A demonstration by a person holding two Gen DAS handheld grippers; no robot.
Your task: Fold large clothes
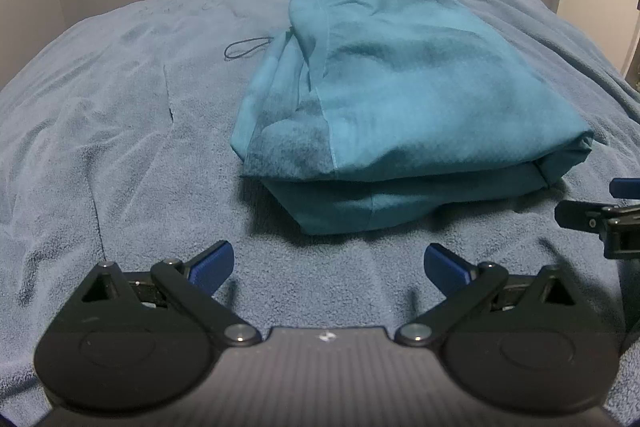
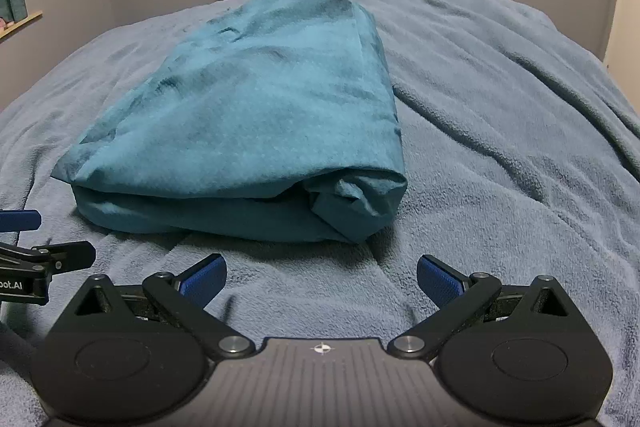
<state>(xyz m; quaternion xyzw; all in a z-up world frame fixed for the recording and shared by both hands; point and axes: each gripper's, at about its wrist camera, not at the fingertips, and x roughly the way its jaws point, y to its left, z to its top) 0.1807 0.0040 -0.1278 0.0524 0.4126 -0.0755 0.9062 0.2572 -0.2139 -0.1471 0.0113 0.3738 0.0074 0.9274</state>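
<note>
The bed (image 1: 120, 107) is covered by a grey-blue fleece blanket (image 2: 500, 107), rumpled into shallow creases. A folded teal garment (image 1: 380, 99) lies directly on it (layers stacked, fold edge nearest). A dark cord loop (image 1: 246, 47) lies just beside the garment's far left side.

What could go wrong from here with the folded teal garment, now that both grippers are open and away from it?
1. The teal fabric garment is a puffy bundle; its loose bunched corner may spring open.
2. The thin dark cord loop beside it could snag a finger of the left gripper on another approach.
3. The soft, wrinkled blue-grey fleece blanket may bunch up and get pinched by the right gripper along with the cloth.
</note>
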